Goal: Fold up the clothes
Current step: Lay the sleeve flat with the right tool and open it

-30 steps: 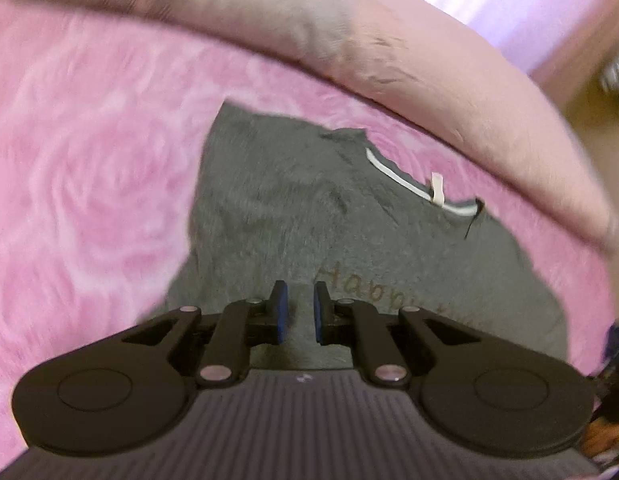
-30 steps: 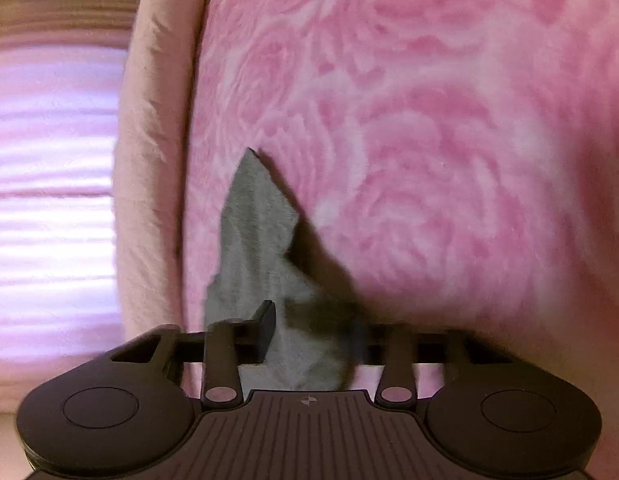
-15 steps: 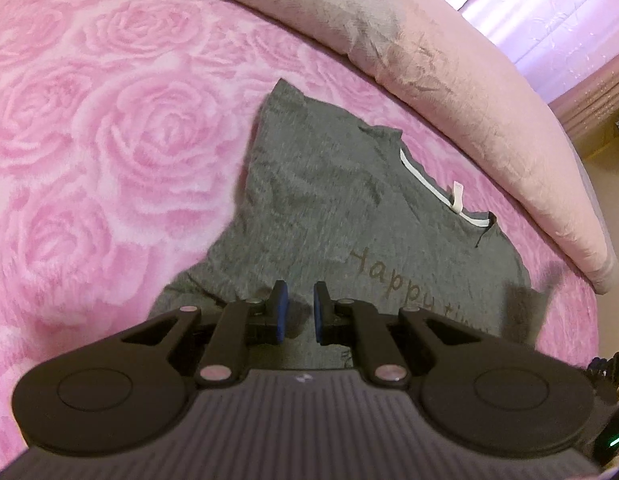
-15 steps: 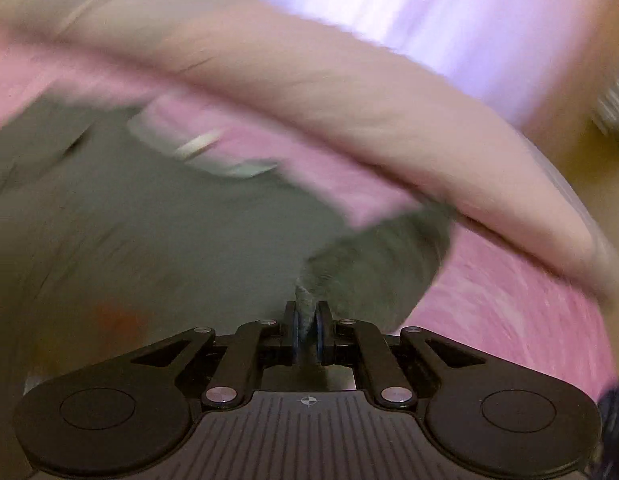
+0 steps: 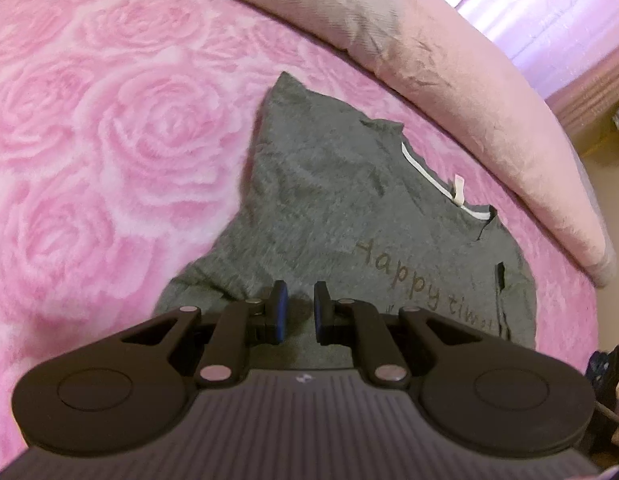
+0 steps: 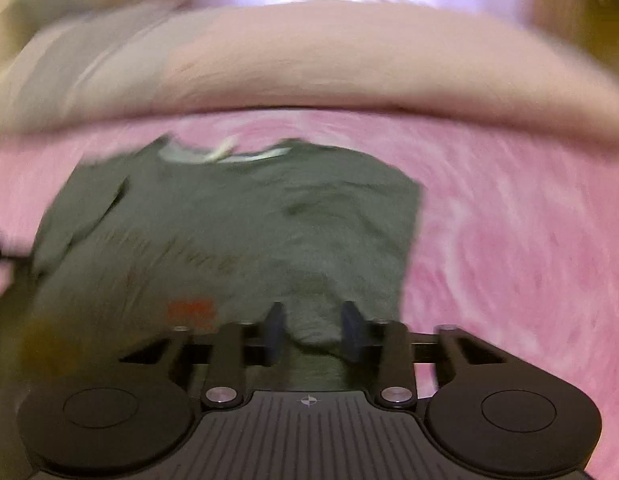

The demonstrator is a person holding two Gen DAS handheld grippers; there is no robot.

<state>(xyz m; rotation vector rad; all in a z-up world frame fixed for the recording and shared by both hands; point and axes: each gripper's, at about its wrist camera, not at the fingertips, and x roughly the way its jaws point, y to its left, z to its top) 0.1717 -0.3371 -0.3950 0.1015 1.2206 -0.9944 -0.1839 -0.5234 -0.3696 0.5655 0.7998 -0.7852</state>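
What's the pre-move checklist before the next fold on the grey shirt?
1. Right gripper released: ok, jaws have just been opening, cloth lies loose between them.
2. Left gripper free of cloth: ok, narrow gap, nothing pinched.
3. Grey shirt flat on pink blanket: ok, minor wrinkles.
4. Right sleeve folded in: ok.
5. Left sleeve folded: not ok, spread out.
6. Hem position: cannot tell, hidden behind grippers.

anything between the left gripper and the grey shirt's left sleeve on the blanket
Nothing visible. The left gripper hangs over the grey shirt, and only shirt fabric and bare pink blanket lie toward the sleeve. The pillow sits beyond it.
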